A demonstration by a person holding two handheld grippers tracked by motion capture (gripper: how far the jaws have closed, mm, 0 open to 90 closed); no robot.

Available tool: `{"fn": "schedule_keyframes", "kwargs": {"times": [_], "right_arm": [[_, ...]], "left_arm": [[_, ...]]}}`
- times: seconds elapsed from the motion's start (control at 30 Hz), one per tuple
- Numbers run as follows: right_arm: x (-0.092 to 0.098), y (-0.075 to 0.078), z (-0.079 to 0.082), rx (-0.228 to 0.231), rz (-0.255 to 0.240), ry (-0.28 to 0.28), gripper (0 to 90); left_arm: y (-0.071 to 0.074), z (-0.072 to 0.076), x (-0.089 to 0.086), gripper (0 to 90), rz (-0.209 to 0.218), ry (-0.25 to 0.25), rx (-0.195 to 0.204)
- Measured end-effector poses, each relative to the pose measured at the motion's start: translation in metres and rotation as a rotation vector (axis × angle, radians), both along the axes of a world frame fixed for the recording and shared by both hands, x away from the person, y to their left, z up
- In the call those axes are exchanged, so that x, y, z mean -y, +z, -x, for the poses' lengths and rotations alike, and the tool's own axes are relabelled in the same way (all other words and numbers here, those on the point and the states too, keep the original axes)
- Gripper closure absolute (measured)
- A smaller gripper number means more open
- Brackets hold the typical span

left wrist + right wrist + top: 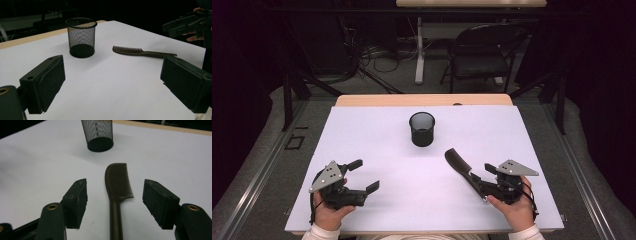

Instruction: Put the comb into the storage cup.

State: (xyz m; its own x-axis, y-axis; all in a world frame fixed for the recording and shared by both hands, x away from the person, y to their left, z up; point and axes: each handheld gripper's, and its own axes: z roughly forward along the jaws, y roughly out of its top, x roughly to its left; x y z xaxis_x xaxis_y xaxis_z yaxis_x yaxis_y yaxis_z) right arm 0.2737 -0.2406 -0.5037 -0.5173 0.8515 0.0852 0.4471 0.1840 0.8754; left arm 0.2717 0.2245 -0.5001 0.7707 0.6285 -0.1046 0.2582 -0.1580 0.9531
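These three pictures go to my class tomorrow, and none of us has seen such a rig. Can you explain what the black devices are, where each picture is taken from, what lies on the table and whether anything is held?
A person sits at a table covered by a white sheet and holds a hand tool in each hand. Each tool is a gripper with two black jaws.

The high view looks down from above the person: the left gripper is at its left, the right gripper at its right. The other two pictures come from cameras riding on each gripper, looking along its jaws.

Two things are on the sheet: an upright black mesh cup and a dark comb lying flat.

Nothing is held. The left gripper's jaws stand wide apart over bare sheet. The right gripper's jaws sit either side of the comb's handle, with gaps showing, so they do not yet grip it.
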Motion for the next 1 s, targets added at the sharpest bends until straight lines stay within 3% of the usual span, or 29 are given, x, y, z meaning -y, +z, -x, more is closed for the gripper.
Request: {"fn": "schedule_keyframes", "kwargs": {"times": [0.17, 0.27, 0.5, 0.8, 1.0], "right_arm": [[-0.005, 0.002, -0.004, -0.104, 0.053, 0.021, 34.5], [-0.009, 0.001, -0.005, -0.142, 0.107, 0.014, 34.4], [-0.016, 0.001, -0.012, -0.236, 0.131, 0.029, 37.2], [-0.024, 0.0, -0.024, -0.302, 0.157, 0.052, 37.7], [-0.024, 0.002, -0.03, -0.371, 0.171, 0.051, 37.3]], "left_arm": [[-0.002, 0.0, 0.002, 5.9, -0.007, -0.005, -0.007], [-0.001, 0.003, 0.002, 5.9, -0.01, -0.002, -0.005], [-0.001, 0.005, 0.005, 5.9, -0.022, -0.001, 0.004], [-0.001, 0.006, 0.004, 5.9, -0.023, 0.007, 0.005], [-0.001, 0.005, 0.005, 5.9, -0.028, 0.008, 0.002]]}}
